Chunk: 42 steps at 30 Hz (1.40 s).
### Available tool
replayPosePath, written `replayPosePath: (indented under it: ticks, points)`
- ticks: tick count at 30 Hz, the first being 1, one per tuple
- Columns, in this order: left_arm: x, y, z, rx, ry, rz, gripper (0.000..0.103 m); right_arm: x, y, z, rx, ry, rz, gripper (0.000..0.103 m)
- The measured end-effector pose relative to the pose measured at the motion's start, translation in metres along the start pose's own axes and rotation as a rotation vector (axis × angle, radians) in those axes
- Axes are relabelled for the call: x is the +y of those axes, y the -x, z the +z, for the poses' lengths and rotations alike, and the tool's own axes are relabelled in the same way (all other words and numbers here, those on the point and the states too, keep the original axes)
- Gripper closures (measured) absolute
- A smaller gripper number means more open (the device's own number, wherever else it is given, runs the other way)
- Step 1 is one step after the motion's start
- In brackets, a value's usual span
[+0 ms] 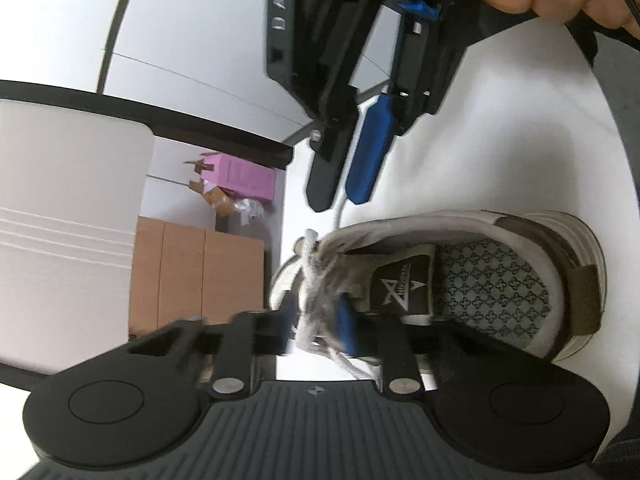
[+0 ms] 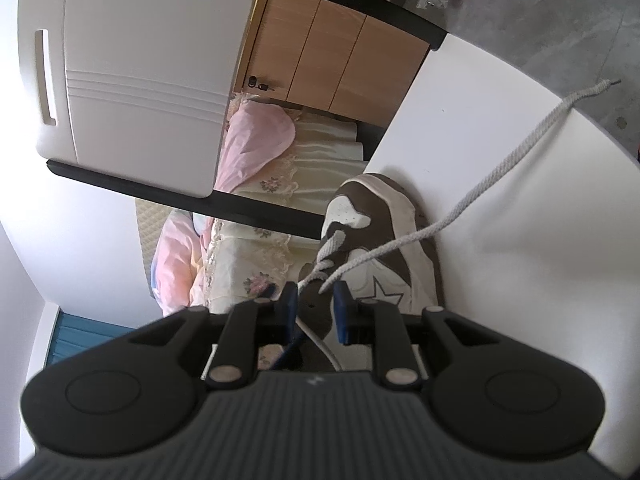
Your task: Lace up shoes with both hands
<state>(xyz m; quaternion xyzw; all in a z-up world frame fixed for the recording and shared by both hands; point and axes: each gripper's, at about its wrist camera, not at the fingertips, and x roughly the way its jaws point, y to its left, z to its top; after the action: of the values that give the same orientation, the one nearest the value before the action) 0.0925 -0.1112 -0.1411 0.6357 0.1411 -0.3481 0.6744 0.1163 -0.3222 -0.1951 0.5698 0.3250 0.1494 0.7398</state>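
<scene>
1. Step in hand: mid-lacing, we judge. The shoe (image 1: 460, 280) lies on its side on the white table (image 1: 500, 140), opening toward the left camera, toe at 9 o'clock.
2. Left claw (image 1: 316, 320): nearly shut around the bunched grey lace (image 1: 316, 292) at the eyelets. Blur hides pad contact, so we can't tell if it grips.
3. Right claw (image 1: 340, 188) comes in from 12 o'clock in the left view, jaws narrowly apart, a white strand running between the tips down to the shoe. In its own view the strand passes through the gap by the left pad; a firm pinch isn't clear.
4. The free lace end (image 2: 600, 90) trails off to 1 o'clock across the table, slack.
5. Next, we reckon: confirm the left hold, pull the strand taut, feed the tip to the next eyelet. Needs fine tip alignment; the shoe may slide.
6. Room: cabinet (image 2: 340, 52) at 12 o'clock, bedding (image 2: 260, 136) below the table edge, pink box (image 1: 240, 176), grey floor (image 2: 560, 20).
</scene>
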Motion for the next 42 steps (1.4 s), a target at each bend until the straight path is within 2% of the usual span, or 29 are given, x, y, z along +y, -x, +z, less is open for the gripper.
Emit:
replayPosePath:
  ticks: [4, 6, 11, 17, 22, 23, 26, 29, 32, 33, 34, 36, 41, 42]
  points:
    - [-0.008, 0.012, 0.002, 0.000, 0.019, 0.044, 0.099, 0.003, 0.002, 0.000, -0.004, 0.014, 0.010, 0.081]
    - [-0.007, 0.020, 0.004, -0.008, 0.042, 0.085, 0.099, 0.004, 0.003, -0.001, -0.005, 0.018, 0.018, 0.081]
    - [0.000, 0.024, 0.011, 0.012, 0.122, 0.129, 0.099, 0.010, 0.006, -0.003, -0.006, 0.032, 0.061, 0.081]
    - [-0.002, 0.040, 0.026, 0.005, 0.147, 0.133, 0.099, 0.028, 0.010, -0.011, 0.012, 0.109, 0.142, 0.081]
    - [-0.004, 0.048, 0.036, -0.008, 0.139, 0.140, 0.099, 0.038, 0.014, -0.015, 0.003, 0.170, 0.153, 0.081]
    - [-0.004, 0.049, 0.038, -0.005, 0.139, 0.138, 0.099, 0.038, 0.015, -0.015, 0.002, 0.173, 0.154, 0.083]
    - [-0.004, 0.051, 0.040, -0.003, 0.136, 0.147, 0.099, 0.037, 0.018, -0.013, 0.001, 0.162, 0.185, 0.100]
    - [-0.003, 0.053, 0.040, -0.004, 0.148, 0.146, 0.097, 0.040, 0.022, -0.013, -0.010, 0.189, 0.167, 0.101]
    - [-0.007, 0.056, 0.040, -0.007, 0.131, 0.182, 0.097, 0.039, 0.025, -0.012, -0.026, 0.177, 0.179, 0.101]
    - [-0.007, 0.056, 0.039, -0.004, 0.127, 0.186, 0.092, 0.038, 0.026, -0.011, -0.032, 0.166, 0.183, 0.101]
    - [-0.008, 0.057, 0.039, 0.000, 0.124, 0.191, 0.074, 0.036, 0.027, -0.009, -0.036, 0.153, 0.185, 0.101]
    - [-0.008, 0.060, 0.037, -0.011, 0.123, 0.198, 0.048, 0.033, 0.028, -0.007, -0.045, 0.126, 0.190, 0.101]
    - [-0.009, 0.067, 0.034, -0.030, 0.116, 0.205, 0.048, 0.027, 0.030, -0.002, -0.037, 0.070, 0.215, 0.101]
    - [-0.010, 0.067, 0.034, -0.032, 0.109, 0.207, 0.050, 0.026, 0.030, -0.002, -0.034, 0.061, 0.220, 0.101]
